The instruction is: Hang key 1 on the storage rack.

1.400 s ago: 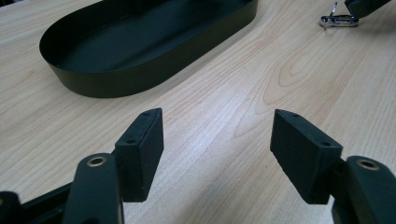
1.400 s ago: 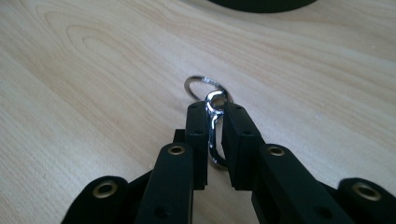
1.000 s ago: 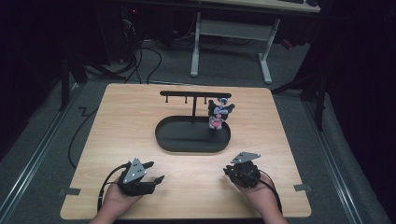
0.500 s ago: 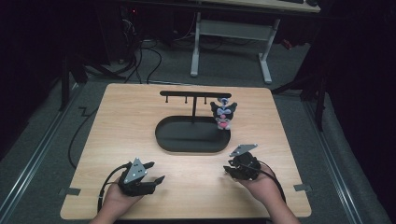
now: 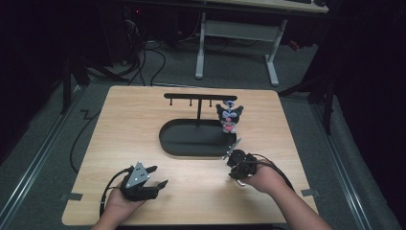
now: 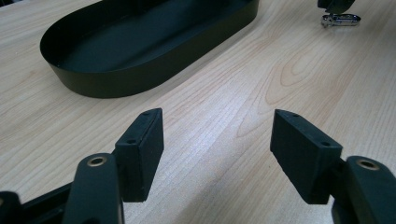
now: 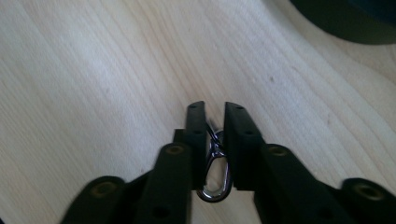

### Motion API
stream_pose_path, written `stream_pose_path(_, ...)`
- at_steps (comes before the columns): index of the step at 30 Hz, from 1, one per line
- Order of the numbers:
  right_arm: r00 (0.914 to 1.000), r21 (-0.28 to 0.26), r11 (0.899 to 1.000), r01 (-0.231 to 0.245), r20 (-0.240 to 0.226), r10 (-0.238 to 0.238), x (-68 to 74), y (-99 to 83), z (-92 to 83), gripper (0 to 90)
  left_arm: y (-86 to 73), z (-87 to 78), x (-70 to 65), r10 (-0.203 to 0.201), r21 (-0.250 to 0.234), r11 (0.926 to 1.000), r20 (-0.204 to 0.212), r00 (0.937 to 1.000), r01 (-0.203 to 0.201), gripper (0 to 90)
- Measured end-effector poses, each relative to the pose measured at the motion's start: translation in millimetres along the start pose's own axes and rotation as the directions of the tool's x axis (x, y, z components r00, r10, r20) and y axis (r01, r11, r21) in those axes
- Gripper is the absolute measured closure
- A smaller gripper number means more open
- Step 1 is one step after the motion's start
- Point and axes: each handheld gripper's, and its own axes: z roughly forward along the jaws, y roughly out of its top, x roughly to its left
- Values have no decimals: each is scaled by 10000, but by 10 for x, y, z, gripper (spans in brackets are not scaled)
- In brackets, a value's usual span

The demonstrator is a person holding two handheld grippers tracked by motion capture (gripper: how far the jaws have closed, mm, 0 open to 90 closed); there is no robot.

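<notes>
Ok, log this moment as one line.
left gripper: open, empty, resting on table | right gripper: shut on clasp, near tray | plush: at tray's right end beside rack

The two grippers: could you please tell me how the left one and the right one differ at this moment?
The left gripper has its jaws spread wide with bare wood between them; the right gripper is nearly shut on a small metal clasp. The left gripper sits near the table's front edge, away from the black oval tray; the right gripper is close to the tray's right end. Both are hand-held, low over the wooden table.
</notes>
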Motion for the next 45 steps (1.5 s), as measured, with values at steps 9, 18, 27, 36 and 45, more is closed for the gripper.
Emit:
stream_pose_path(9,9996,122,9996,-266,-1,266,-43,-151,-89,888,3,7,0,0,9,10000,27,10000,0,356)
stream_pose_path(18,9837,-1754,9679,-1798,-364,1761,-153,-377,-122,886,1,9,-14,-13,25,10000,9,10000,13,356)
stream_pose_path(27,9621,-2323,9337,-2725,-531,2676,-153,-810,-124,856,-7,20,-16,-8,111,9999,17,10000,8,357)
stream_pose_path(36,9524,-2532,9181,-3048,-723,2963,-121,-1012,-119,844,-12,47,-26,16,199,9998,29,10000,-16,357)
stream_pose_path(45,9672,-1876,9489,-2536,-349,2516,-189,-617,-168,783,-10,28,-20,11,139,9999,14,10000,-11,358)
